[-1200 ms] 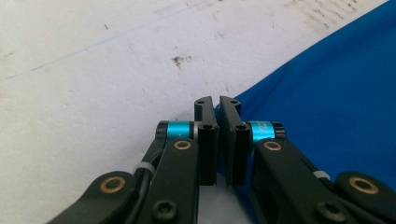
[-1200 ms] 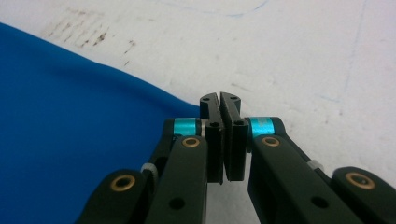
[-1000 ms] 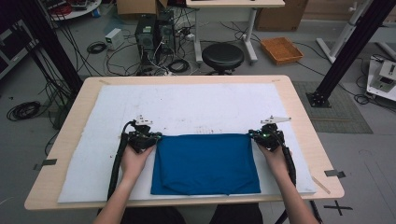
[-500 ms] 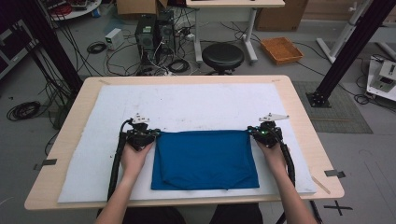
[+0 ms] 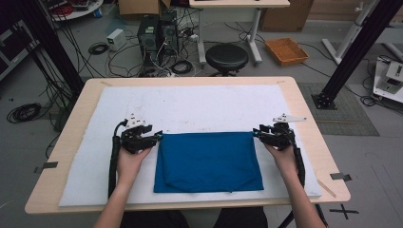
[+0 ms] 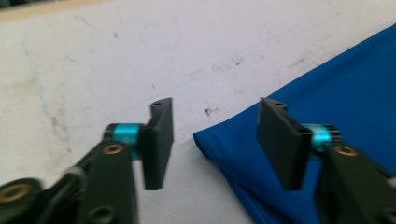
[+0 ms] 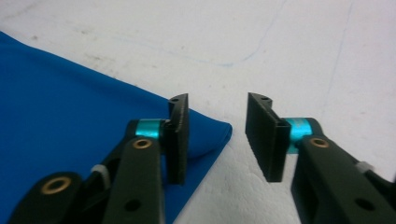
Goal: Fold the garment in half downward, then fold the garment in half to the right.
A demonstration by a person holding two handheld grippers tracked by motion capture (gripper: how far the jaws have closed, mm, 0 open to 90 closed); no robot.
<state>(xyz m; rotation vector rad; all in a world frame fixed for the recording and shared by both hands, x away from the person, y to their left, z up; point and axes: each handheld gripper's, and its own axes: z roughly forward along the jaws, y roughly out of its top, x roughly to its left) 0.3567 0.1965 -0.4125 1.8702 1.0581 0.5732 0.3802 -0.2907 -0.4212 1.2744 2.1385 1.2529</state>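
Observation:
A folded blue cloth (image 5: 208,161) lies flat on the white mat near the table's front edge. My left gripper (image 5: 158,137) sits at the cloth's far left corner. Its jaws have just been opening and now stand apart, with the blue cloth's corner (image 6: 210,142) lying loose on the mat below the gap between them. My right gripper (image 5: 256,133) is at the far right corner. Its jaws have also just been opening, and the cloth's corner (image 7: 219,133) rests on the mat between them, not pressed by either pad.
The white mat (image 5: 199,107) covers most of the wooden table (image 5: 304,109). A black stool (image 5: 226,57) stands beyond the far edge, with computers and cables (image 5: 157,33) on the floor. Black frame posts (image 5: 351,47) rise at the right.
Both grippers were shut on the cloth's far corners and now stand open, with the corners dropped onto the mat. The left gripper has drawn back slightly to the left.

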